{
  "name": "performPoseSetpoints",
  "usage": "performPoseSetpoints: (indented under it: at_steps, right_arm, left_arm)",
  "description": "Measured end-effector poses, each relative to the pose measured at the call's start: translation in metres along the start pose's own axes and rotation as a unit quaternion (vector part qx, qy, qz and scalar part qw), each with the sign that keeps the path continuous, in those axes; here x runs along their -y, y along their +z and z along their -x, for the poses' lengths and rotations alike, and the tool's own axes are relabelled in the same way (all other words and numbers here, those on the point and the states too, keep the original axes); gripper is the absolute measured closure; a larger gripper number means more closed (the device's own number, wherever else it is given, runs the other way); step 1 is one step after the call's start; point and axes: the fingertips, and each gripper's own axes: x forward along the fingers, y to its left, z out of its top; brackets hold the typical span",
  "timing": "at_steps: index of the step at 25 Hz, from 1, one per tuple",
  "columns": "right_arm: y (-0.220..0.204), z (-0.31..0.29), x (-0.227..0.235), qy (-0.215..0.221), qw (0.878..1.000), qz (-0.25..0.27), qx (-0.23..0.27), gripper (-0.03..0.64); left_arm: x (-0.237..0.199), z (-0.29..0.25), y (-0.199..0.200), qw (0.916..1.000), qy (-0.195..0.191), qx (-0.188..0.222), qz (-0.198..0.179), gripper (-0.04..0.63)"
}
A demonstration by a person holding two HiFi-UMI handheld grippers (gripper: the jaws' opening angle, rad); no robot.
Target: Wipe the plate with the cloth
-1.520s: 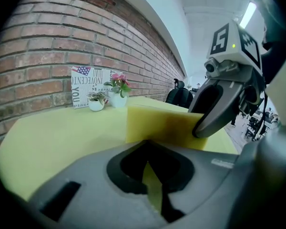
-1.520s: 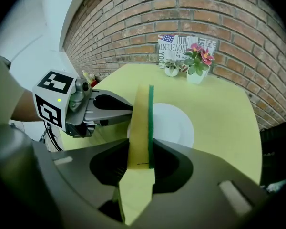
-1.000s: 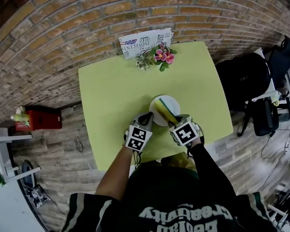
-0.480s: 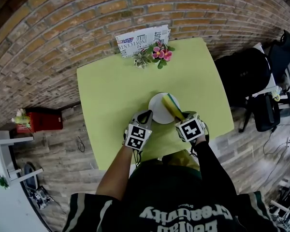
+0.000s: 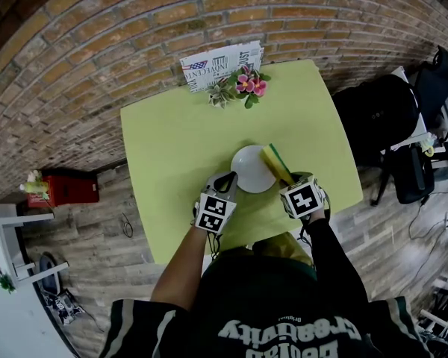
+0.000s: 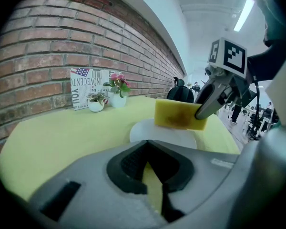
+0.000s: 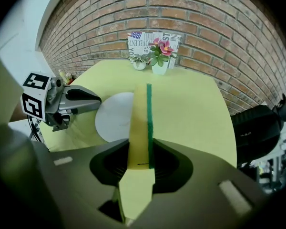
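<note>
Closest in: dark printed shirt [image 5: 269,304], both forearms [image 5: 181,263] out over the near edge of the yellow-green table [image 5: 172,136]. On the left, left gripper [image 5: 226,179] with jaws all but together, only a sliver of tabletop between them, nothing held; tip right at the near-left rim of the plate [image 5: 248,171], contact not resolvable. On the right, right gripper [image 5: 290,179] with jaws clamped on the cloth [image 5: 275,160]: yellow pad, green layer down one side, held on edge and sticking forward out of the jaws. Cloth position: along the plate's right rim, partly over it from the head view, plate just left of it from the right gripper view; touching or slightly raised, hard to say. Plate white, round, flat on the table, a bit nearer than centre. Further back, open tabletop. At the far edge, pink flowers [image 5: 248,84] in a small white pot, a smaller pot [image 5: 222,95] of greenery just beside, both in front of a standing card [image 5: 218,66] with newsprint-style lettering and a flag patch. Behind that, brick wall [image 5: 134,21]. Off to the table's right, black chair [image 5: 377,118] on wood floor [image 5: 97,237].
</note>
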Motion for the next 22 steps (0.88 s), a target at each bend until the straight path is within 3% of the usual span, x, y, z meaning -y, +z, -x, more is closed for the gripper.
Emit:
performPoseSetpoints:
  at_steps: [15,22]
  right_arm:
    - [-0.007,0.010,0.017,-0.020,1.000,-0.018,0.005,0.489]
    - [0.015,0.023,-0.026,0.047,0.998,0.004,0.038,0.489]
  left_arm:
    - [0.000,0.001,0.002,1.0000,0.000,0.007,0.005,0.592]
    - [-0.008,0.000,-0.004,0.9995,0.009,0.000,0.030,0.591]
